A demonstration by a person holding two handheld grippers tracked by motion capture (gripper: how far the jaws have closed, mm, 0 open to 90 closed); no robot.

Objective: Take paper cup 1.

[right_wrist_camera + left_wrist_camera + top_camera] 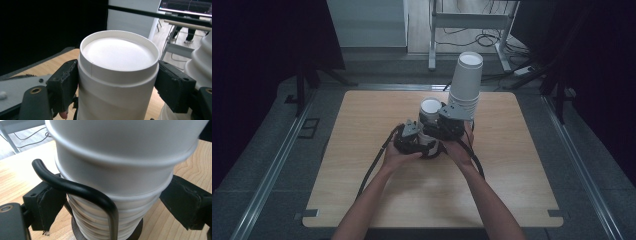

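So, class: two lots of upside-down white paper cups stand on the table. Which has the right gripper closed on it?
The short single cup, nearer the person's left. The right gripper clamps its sides; the tall stack rises beside it.

room's pretty dim from the high view, dark curtains swallowing the edges, light falling mostly on the wooden table [362,165]. close-ups are brighter: the cup stack [125,170] sits soft and out of focus, and the upturned cup [117,70] glows nearly blown-out white.
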